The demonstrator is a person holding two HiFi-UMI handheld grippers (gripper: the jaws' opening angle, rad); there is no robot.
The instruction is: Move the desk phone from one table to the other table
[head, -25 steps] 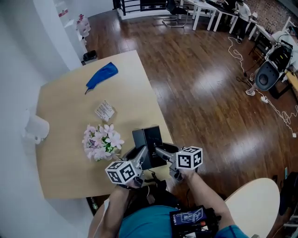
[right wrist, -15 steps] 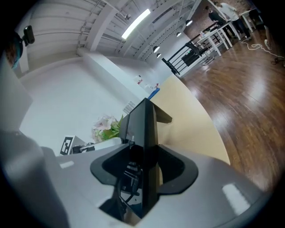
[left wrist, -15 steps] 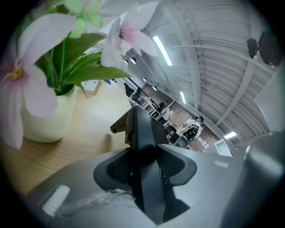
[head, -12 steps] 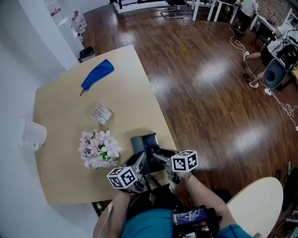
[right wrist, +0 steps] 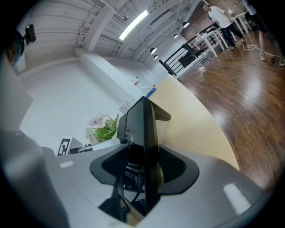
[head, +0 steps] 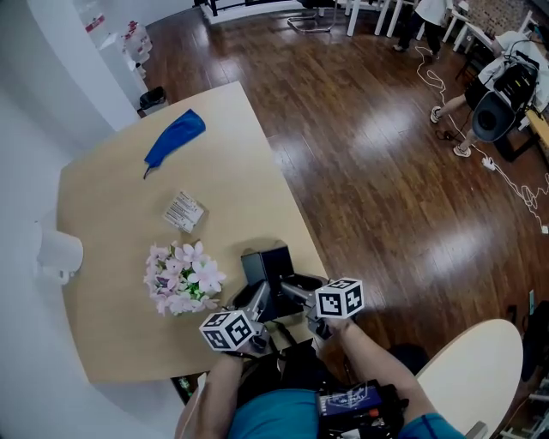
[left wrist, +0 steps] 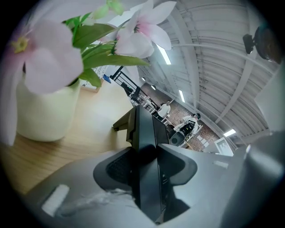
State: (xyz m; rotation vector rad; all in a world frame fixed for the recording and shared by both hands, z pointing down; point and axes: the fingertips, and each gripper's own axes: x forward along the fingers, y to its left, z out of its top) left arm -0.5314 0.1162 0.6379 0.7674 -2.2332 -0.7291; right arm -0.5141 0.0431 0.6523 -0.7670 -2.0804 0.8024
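A dark polished wood floor [head: 386, 171] is reflecting overhead light. A white wall [head: 69, 60] is bordering the light wood worktop [head: 103, 197]. A pale round table [head: 472, 377] is standing apart at near right. At the far end, white tables [head: 377, 13] and a black railing [right wrist: 182, 55] are standing. Ceiling strip lights [right wrist: 133, 24] are glowing. Cables [head: 515, 193] are trailing across the floor.

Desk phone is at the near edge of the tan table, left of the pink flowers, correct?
Not quite. The head view shows the desk phone at the near edge of the tan table, right of the pink flowers, not left.
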